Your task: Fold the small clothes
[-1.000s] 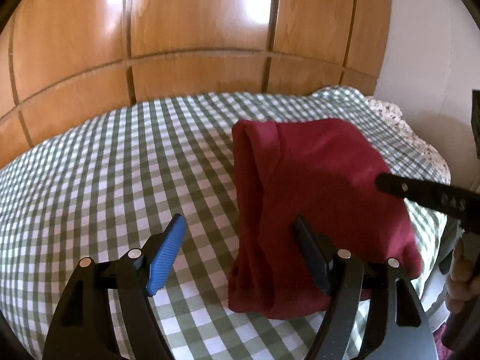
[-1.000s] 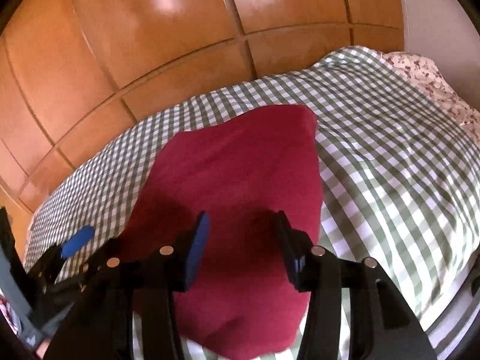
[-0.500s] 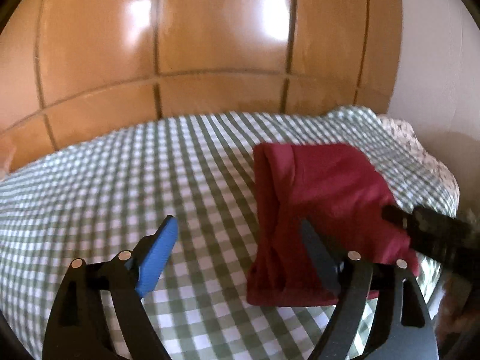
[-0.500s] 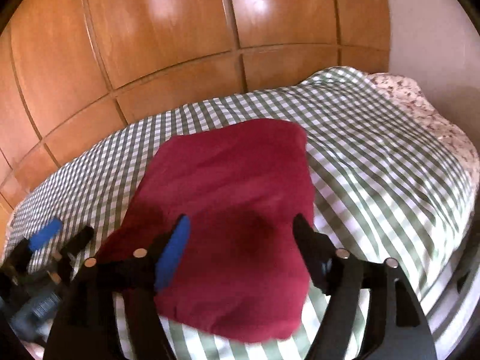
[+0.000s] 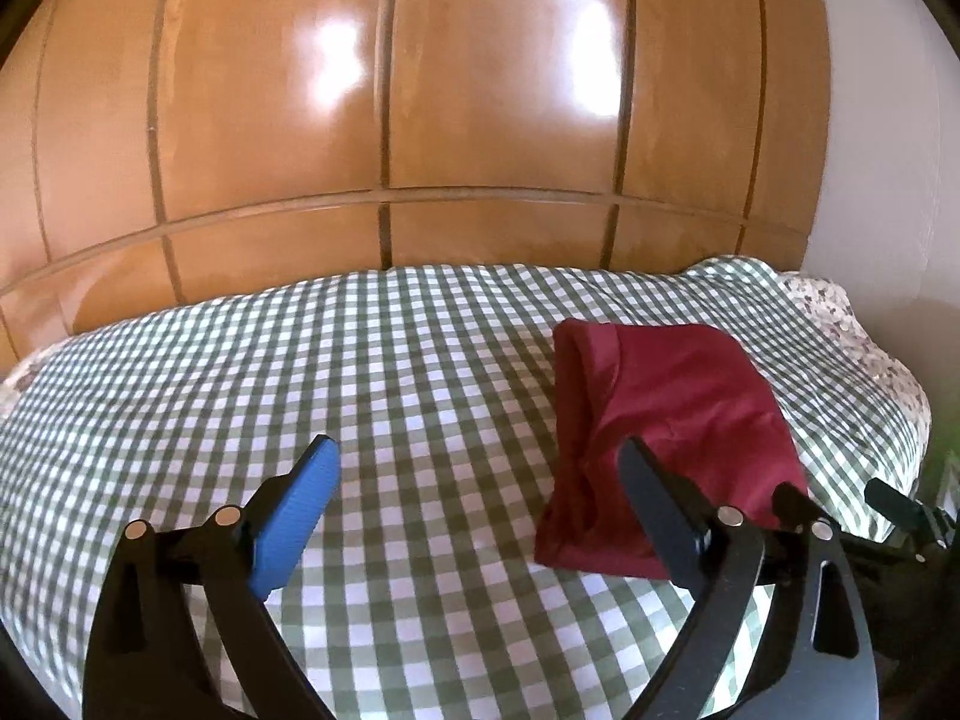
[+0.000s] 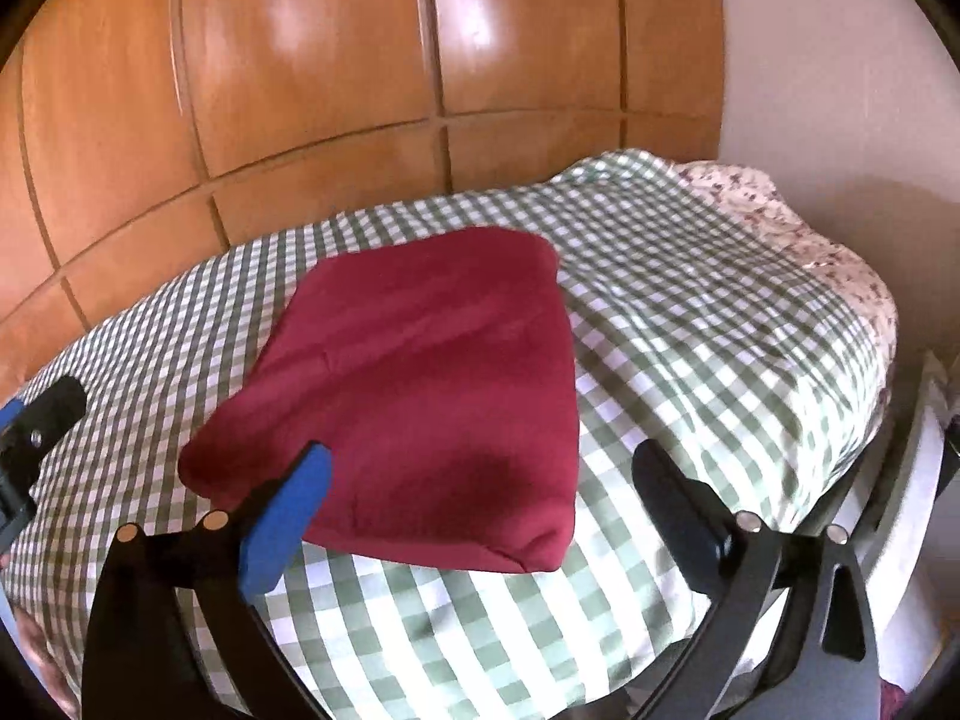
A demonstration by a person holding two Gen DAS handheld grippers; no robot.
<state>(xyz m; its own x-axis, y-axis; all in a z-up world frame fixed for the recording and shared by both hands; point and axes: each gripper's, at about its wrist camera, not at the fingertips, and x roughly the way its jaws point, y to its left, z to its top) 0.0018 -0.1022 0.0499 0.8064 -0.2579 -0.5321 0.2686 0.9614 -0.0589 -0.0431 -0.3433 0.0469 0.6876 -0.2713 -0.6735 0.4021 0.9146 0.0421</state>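
Observation:
A dark red garment [image 5: 660, 420] lies folded into a compact rectangle on the green-and-white checked bed cover [image 5: 360, 372]. It also shows in the right wrist view [image 6: 432, 384], lying flat. My left gripper [image 5: 480, 486] is open and empty, above the cover to the left of the garment's near edge. My right gripper [image 6: 480, 474] is open and empty, just in front of the garment's near edge. The tip of the left gripper shows at the left edge of the right wrist view [image 6: 42, 414]. The right gripper's tip shows at the right edge of the left wrist view [image 5: 900, 504].
A glossy wooden panelled wardrobe [image 5: 420, 120] stands right behind the bed. A floral sheet [image 6: 798, 240] peeks out at the bed's right corner, next to a pale wall [image 6: 840, 60]. The bed's right edge [image 6: 870, 420] drops off beside a white frame.
Both grippers have pulled back and up from the garment, which now looks smaller and farther. The right gripper's jaws have opened wider. The garment lies still.

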